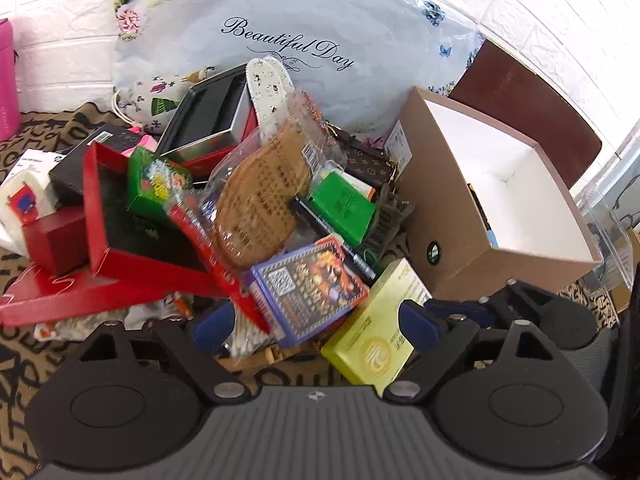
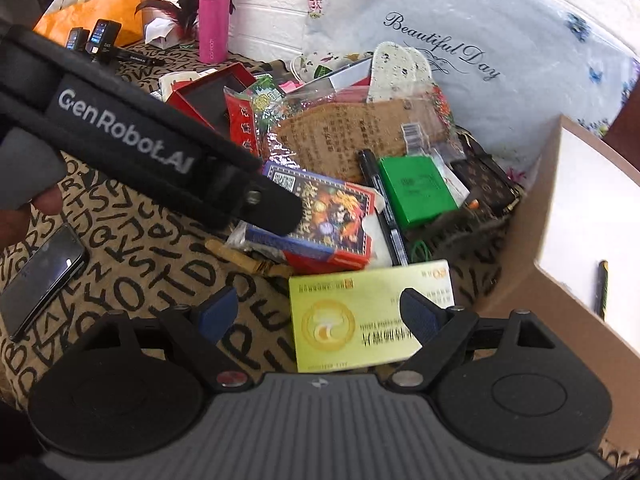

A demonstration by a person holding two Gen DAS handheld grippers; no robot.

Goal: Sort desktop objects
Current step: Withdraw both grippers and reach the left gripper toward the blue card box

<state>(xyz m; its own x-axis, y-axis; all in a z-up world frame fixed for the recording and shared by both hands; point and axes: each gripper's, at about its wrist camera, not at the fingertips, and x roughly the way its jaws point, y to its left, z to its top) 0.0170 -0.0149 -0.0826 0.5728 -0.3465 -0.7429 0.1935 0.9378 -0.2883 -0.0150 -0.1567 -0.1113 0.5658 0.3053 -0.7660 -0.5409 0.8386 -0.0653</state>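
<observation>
Cardboard box: brown outside, white inside, square-walled and open-topped point(image 1: 472, 216); a dark pen-like stick leans on its inner wall, though the rest of its floor is hidden.
Yellow-green carton: flat, glossy, gold round emblem point(image 2: 360, 316); lies on the bench just beside the cardboard box's front corner.
Card pack: blue-edged, printed, rectangular point(image 1: 308, 284); next along from the yellow-green carton, away from the cardboard box.
Insoles: one woven tan, one white speckled, in crinkled clear wrap point(image 1: 260, 200); atop the heap, farther from the cardboard box.
Red tray: shallow, dark-lined, tilted point(image 1: 132, 216); far side of the heap from the cardboard box.
Bench cloth: tan, black letters point(image 2: 132, 280).
Left hand-held gripper: blue pads spread wide point(image 1: 316, 324), nothing gripped, card pack and carton between them.
Right hand-held gripper: wide point(image 2: 320, 314), empty, over the yellow-green carton.
</observation>
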